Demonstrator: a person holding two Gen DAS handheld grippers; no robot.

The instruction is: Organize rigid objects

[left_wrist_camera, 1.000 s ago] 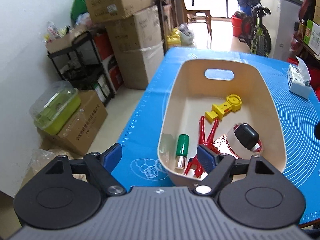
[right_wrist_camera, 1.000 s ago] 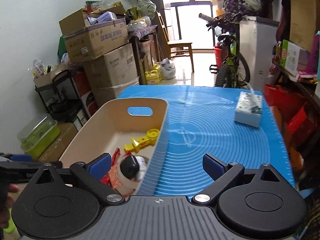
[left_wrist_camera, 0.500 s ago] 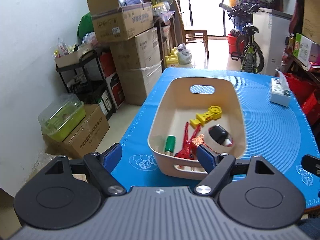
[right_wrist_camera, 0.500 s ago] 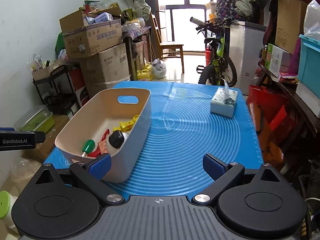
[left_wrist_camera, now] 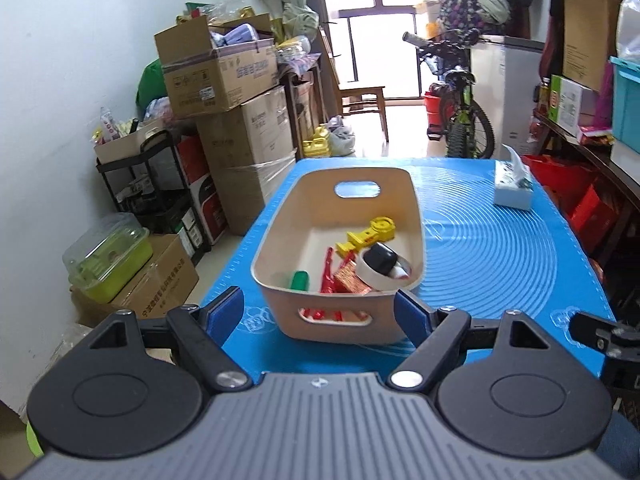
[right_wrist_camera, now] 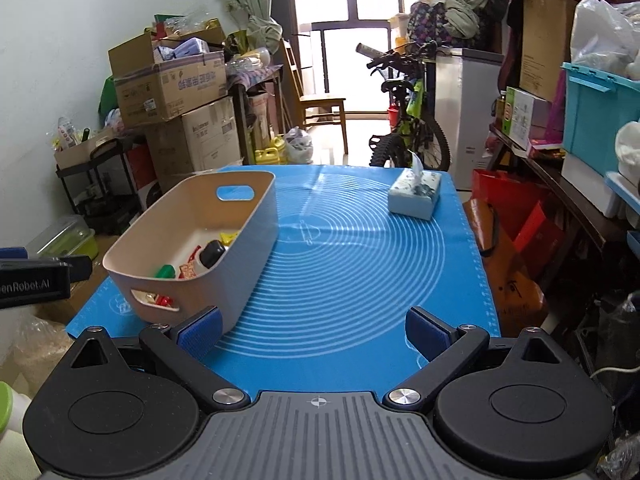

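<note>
The left gripper (left_wrist_camera: 320, 314) and right gripper (right_wrist_camera: 312, 330) are both spread, holding nothing; at frame center one beige basket (left_wrist_camera: 280, 240) holds one yellow toy (left_wrist_camera: 370, 234).

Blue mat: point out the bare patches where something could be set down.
Free: the wide ringed stretch of the blue mat between the beige bin and the tissue box, and the near strip before the right gripper. Crowded: inside the bin.

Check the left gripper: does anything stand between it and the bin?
Nothing visible does. The left gripper is open and empty, and the bin sits straight ahead on the blue mat, with only bare mat before its near wall. The tissue box stands off to the far right, out of the way.
</note>
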